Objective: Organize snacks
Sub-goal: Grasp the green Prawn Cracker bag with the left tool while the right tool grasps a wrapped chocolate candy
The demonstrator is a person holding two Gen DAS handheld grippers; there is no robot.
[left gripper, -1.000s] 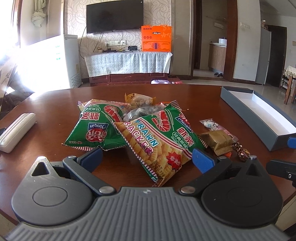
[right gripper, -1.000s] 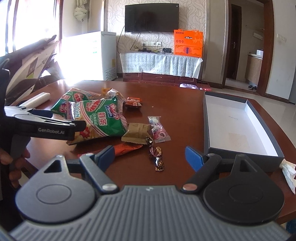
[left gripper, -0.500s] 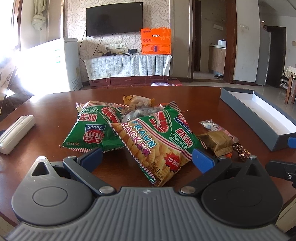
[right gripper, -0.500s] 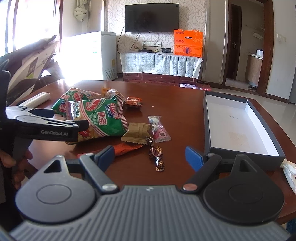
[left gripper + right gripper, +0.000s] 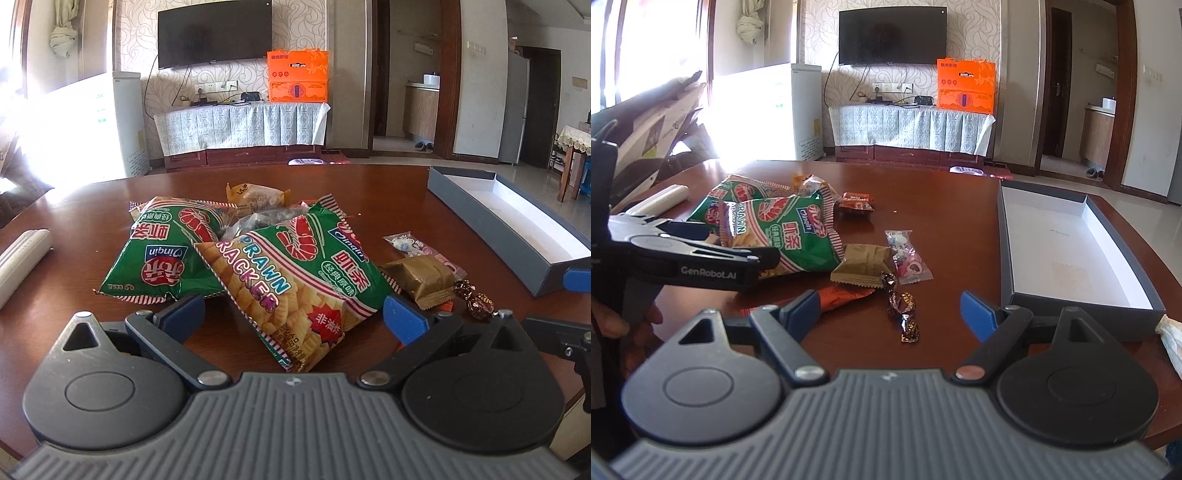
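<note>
two sets of jaws stand released over the worktop [image 5: 388, 192]. the top prawn cracker bag [image 5: 295, 273] lies at twelve o'clock from the left gripper [image 5: 293, 314], long axis toward one o'clock; the right gripper [image 5: 890, 308] is farther, the box [image 5: 1082, 314] at its two o'clock.

ok count time: two green prawn cracker bags [image 5: 295, 273] [image 5: 162, 254], one brown wrapped snack [image 5: 862, 264], one pink candy pack [image 5: 908, 258], two dark foil candies [image 5: 901, 301] [image 5: 909, 328], two orange-red packets [image 5: 855, 201] [image 5: 842, 297], one open box [image 5: 1071, 243]
</note>
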